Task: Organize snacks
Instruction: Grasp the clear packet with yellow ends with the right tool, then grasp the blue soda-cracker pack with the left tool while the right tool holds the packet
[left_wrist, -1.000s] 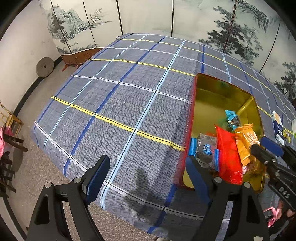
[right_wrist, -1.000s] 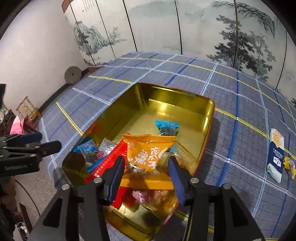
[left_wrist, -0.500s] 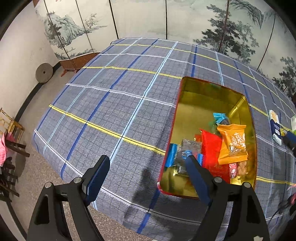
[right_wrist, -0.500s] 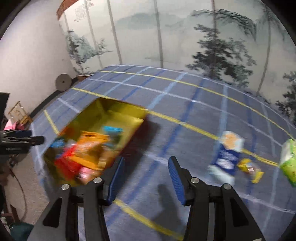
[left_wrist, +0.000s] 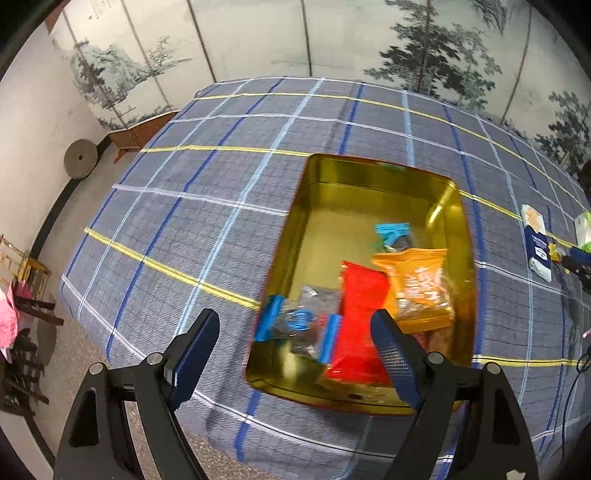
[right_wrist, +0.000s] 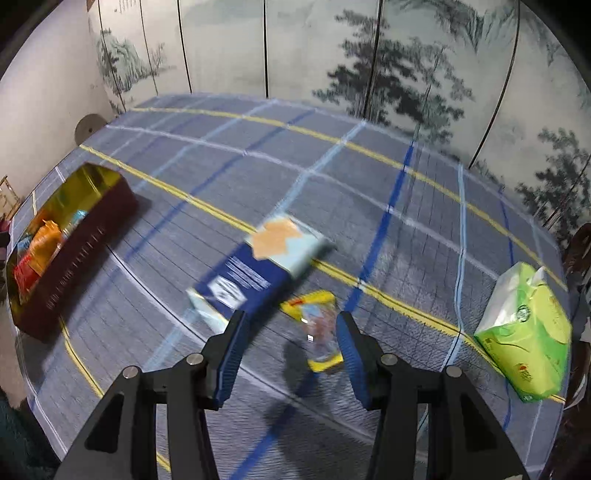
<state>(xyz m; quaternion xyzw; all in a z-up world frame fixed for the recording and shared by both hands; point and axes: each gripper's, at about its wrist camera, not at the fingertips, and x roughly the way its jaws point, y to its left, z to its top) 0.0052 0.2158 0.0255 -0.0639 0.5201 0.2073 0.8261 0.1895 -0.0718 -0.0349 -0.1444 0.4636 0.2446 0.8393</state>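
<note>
Right wrist: yellow packet (right_wrist: 320, 334), blue box (right_wrist: 255, 271) beside

Open checked cloth (right_wrist: 424, 206) beyond right gripper (right_wrist: 290, 350); small yellow packet (right_wrist: 319, 332) between its spread fingers, blue box (right_wrist: 255, 273) just left, green tissue pack (right_wrist: 528, 328) right, gold tin (right_wrist: 55, 236) far left

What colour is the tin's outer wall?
Dark maroon red outside, gold inside; the tin shows its outer wall best in the right wrist view.
</note>
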